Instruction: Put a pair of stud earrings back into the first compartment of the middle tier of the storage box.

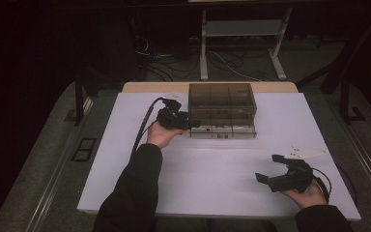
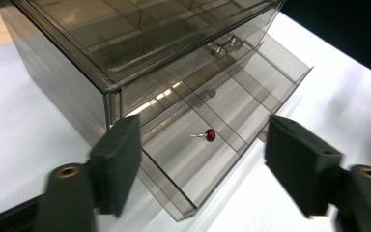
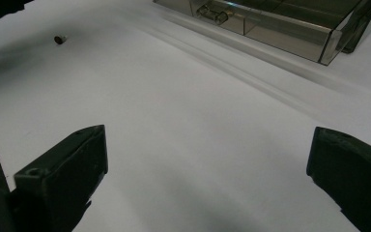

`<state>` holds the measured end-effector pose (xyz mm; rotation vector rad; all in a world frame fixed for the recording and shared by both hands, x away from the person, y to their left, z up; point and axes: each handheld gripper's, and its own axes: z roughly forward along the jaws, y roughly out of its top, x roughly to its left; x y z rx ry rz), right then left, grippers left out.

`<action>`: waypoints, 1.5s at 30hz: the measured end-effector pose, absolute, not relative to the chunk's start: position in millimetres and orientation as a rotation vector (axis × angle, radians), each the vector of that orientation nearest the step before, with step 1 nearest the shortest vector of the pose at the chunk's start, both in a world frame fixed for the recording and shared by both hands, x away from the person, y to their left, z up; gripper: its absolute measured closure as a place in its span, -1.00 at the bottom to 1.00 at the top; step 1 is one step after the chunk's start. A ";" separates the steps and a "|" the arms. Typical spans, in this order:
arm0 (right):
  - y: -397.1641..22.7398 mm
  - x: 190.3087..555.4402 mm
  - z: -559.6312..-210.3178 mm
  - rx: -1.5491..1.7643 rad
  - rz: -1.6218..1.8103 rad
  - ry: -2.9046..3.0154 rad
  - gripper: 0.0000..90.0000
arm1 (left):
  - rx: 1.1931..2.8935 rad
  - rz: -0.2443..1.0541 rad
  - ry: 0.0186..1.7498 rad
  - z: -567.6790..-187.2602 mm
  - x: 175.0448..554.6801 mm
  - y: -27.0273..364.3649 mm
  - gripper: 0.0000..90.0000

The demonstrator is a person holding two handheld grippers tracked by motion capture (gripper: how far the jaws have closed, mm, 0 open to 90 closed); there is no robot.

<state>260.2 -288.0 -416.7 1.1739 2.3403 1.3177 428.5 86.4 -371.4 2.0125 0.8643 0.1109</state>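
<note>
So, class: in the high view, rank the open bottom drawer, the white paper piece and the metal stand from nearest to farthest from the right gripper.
1. White paper piece, just beyond the right gripper.
2. Open bottom drawer, up-left.
3. Metal stand, on the floor behind the table.

This looks like a lab or recording room, not a home. A white sheet-covered bench (image 1: 212,164) stands on grey carpet, with dark, unlit surroundings around it. Behind the bench, loose black and white cables (image 1: 222,60) trail across the floor beside the pale metal legs of an equipment stand (image 1: 241,29). Left of the bench, a dark floor socket plate (image 1: 83,149) sits in the carpet.
</note>
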 end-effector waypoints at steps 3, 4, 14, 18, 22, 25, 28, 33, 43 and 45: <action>-288.0 260.2 -416.7 1.174 1.319 2.338 -0.99 | 2.031 0.130 0.860 -365.7 423.3 90.6 -0.64; -288.0 260.3 -416.8 1.170 1.319 2.337 -0.99 | 2.034 0.135 0.857 -364.1 421.5 92.3 -0.70; -287.8 260.3 -416.8 1.167 1.320 2.336 -0.99 | 2.062 0.170 0.861 -351.5 402.7 112.7 -1.00; -287.6 260.1 -416.6 1.173 1.322 2.336 -0.99 | 2.057 0.188 0.858 -347.6 393.5 122.1 -1.00; -287.7 260.1 -416.5 1.171 1.324 2.335 -0.99 | 2.045 0.198 0.860 -345.3 384.4 131.0 -1.00; -287.8 260.1 -416.4 1.171 1.327 2.333 -0.99 | 2.035 0.202 0.857 -344.6 377.2 136.8 -1.00; -287.9 259.9 -416.3 1.172 1.330 2.333 -0.99 | 2.031 0.200 0.850 -345.4 369.7 141.7 -1.00; -287.5 260.0 -416.4 1.173 1.326 2.334 -0.99 | 2.031 0.196 0.848 -351.5 358.9 147.9 -1.00; -286.9 260.0 -416.5 1.176 1.325 2.336 -0.99 | 2.084 0.156 0.833 -367.3 342.3 155.7 -1.00; -286.6 259.9 -416.8 1.172 1.324 2.338 -0.99 | 2.094 0.152 0.835 -370.6 339.9 157.0 -1.00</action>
